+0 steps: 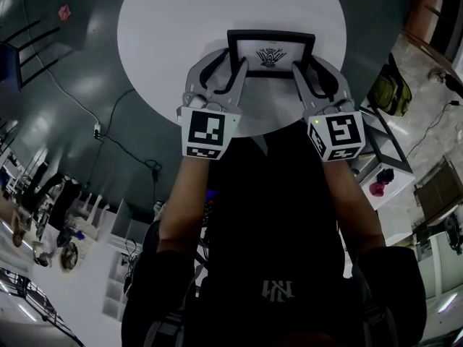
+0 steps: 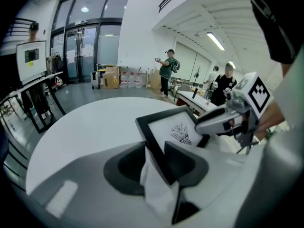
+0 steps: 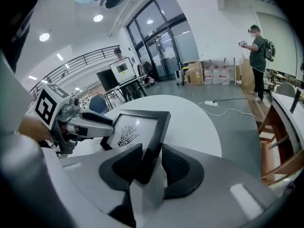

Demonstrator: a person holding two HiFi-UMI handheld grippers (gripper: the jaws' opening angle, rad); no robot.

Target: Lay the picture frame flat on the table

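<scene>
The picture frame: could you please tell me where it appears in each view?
Head view: picture frame top centre, between left gripper and right gripper.
Left gripper view: frame centre right, edge between jaws.
Right gripper view: frame centre left, edge between jaws.
Shared landmark: round white table beneath it.

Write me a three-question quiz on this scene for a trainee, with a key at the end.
1. True or false: an edge of the picture frame stands between the jaws of both the left gripper and the right gripper.
2. The table is: A) round and white; B) square and wooden; C) rectangular and glass.
3. Fill in: the frame's border is ____ in colour.

Key: 1 true; 2 A; 3 black.
</scene>
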